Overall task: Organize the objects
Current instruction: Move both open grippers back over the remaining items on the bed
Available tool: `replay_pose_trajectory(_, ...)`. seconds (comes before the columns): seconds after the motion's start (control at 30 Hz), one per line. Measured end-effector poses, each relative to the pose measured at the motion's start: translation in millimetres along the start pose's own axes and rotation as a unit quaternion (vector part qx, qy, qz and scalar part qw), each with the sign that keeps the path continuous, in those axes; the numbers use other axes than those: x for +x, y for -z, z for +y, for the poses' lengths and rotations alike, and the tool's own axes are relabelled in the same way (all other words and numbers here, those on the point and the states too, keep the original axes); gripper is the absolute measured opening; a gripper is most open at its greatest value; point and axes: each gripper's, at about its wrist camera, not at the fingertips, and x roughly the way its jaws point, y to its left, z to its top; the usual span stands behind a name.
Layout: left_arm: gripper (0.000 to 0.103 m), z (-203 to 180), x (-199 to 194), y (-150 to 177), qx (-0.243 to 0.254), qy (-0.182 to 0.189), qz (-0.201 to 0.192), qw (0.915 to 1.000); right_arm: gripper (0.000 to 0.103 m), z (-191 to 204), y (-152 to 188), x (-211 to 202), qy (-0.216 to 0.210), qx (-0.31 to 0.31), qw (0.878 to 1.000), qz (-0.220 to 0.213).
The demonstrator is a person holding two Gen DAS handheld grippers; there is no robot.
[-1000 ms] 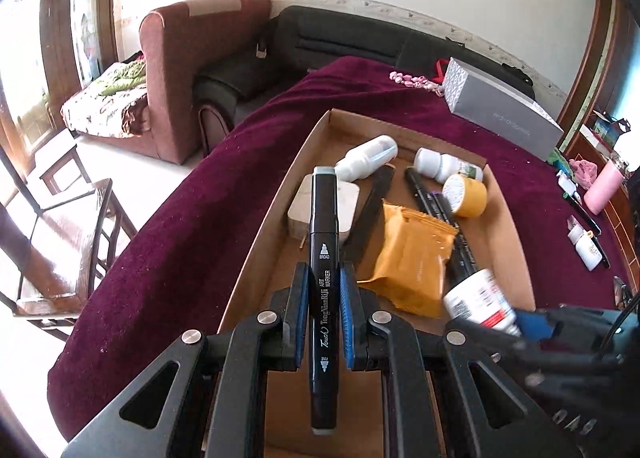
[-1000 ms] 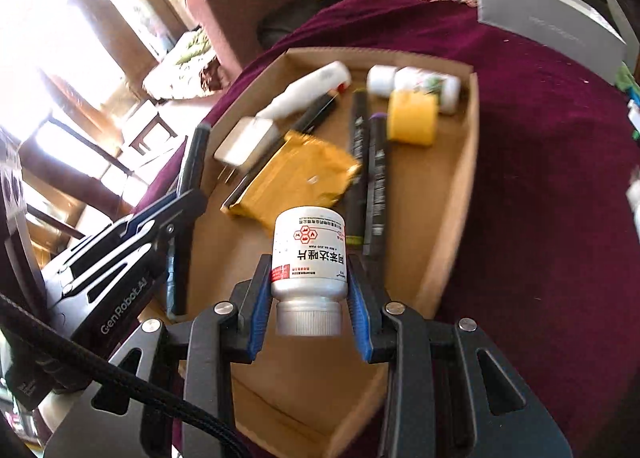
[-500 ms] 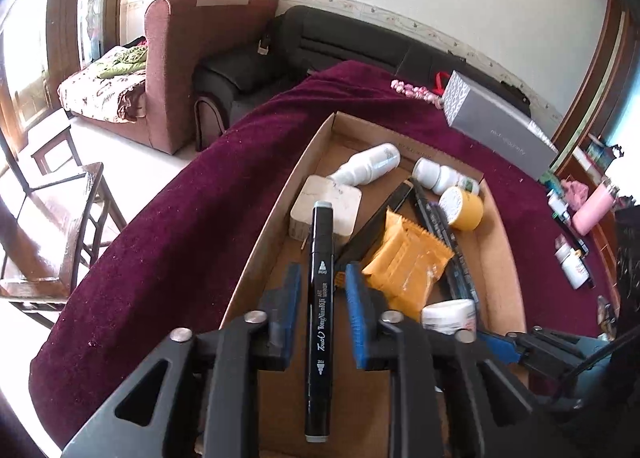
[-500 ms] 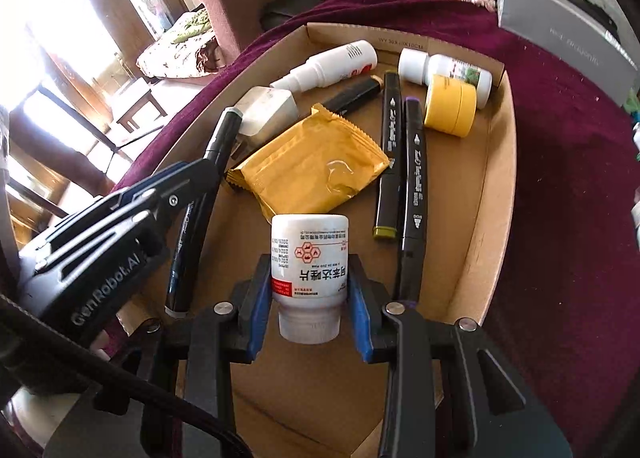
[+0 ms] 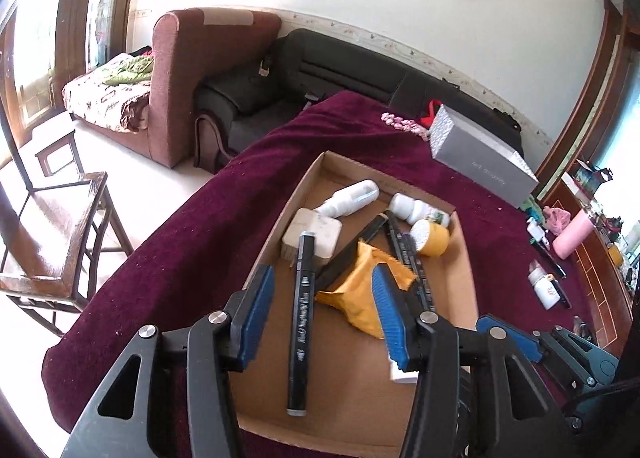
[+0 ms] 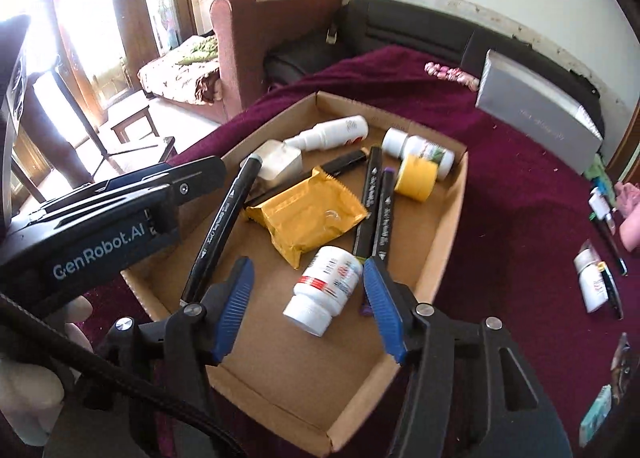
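A cardboard tray (image 5: 466, 258) (image 6: 448, 226) lies on a maroon cloth. My left gripper (image 5: 320, 314) is open above it; a black marker (image 5: 302, 314) (image 6: 224, 218) lies in the tray between its blue pads, untouched. My right gripper (image 6: 306, 306) is open; a white pill bottle (image 6: 326, 286) lies on its side in the tray between the pads, free of them. The tray also holds a yellow packet (image 6: 308, 214), two more black markers (image 6: 374, 202), a yellow tape roll (image 6: 416, 178), a white charger block (image 6: 278, 162), a white spray bottle (image 6: 332, 132) and a second white bottle (image 6: 420, 150).
A grey box (image 6: 536, 118) stands on the cloth at the back right. Small bottles, pens and a pink cup (image 5: 570, 236) lie to the right of the tray. A wooden chair (image 5: 52, 226) stands off the table's left edge; sofas are behind.
Both grippers opened. The marker dropped from the left gripper into the tray and the pill bottle from the right gripper onto its side. Both grippers pulled up and back.
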Motion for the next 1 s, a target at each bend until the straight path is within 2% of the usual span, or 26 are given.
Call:
replay_pose_trajectory(0.13,0.049,-19,-10,1,0.014,0.009,-0.009,0.9998,0.059,-13,3,-18,0.012,0.01,1.0,-0.024)
replay_pose_trajectory(0.33,0.05,-59,-21,7,0.046,0.024,-0.015,0.9985,0.066,-46,14,-47,0.043,0.045,0.997,-0.055)
replay_pose_trajectory(0.77,0.049,-144,-32,25,0.117,0.047,-0.012,0.9919,0.066,-111,45,-83,0.098,0.099,0.986,-0.086)
replay_pose_trajectory(1.0,0.049,-191,-27,37,0.153,0.056,-0.005,0.9866,0.072,-150,63,-102,0.121,0.13,0.979,-0.1)
